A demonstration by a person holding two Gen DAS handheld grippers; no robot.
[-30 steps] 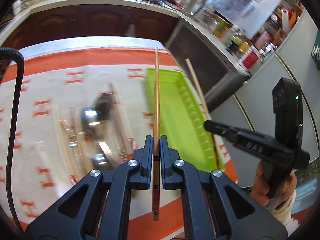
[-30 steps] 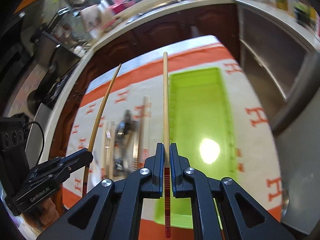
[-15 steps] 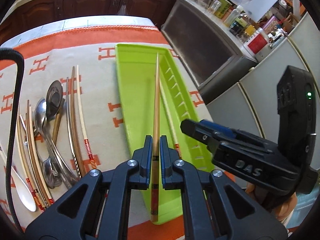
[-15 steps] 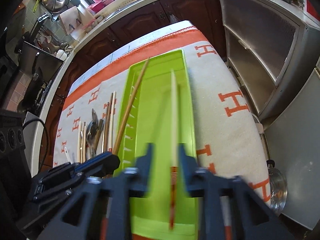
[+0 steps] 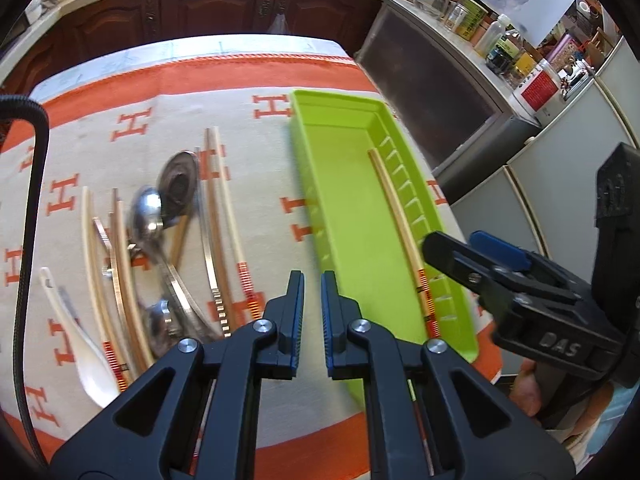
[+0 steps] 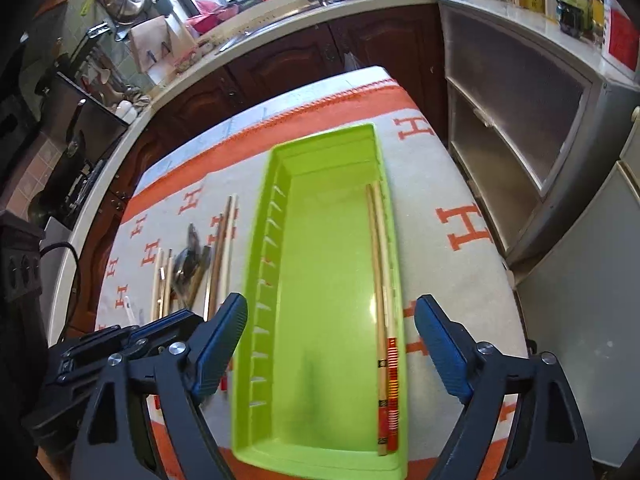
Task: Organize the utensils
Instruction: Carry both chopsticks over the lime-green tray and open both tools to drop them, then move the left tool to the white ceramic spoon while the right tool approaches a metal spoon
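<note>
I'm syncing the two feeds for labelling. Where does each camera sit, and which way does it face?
Left wrist: sits on the left gripper, facing down past its nearly shut, empty jaws at loose utensils and the green tray; the right gripper and its hand show at right.
Right wrist: sits on the right gripper, facing down into the tray with two chopsticks; its empty jaws have just been opening wide; left gripper at lower left.
Shared: tray, chopsticks, utensils.
</note>
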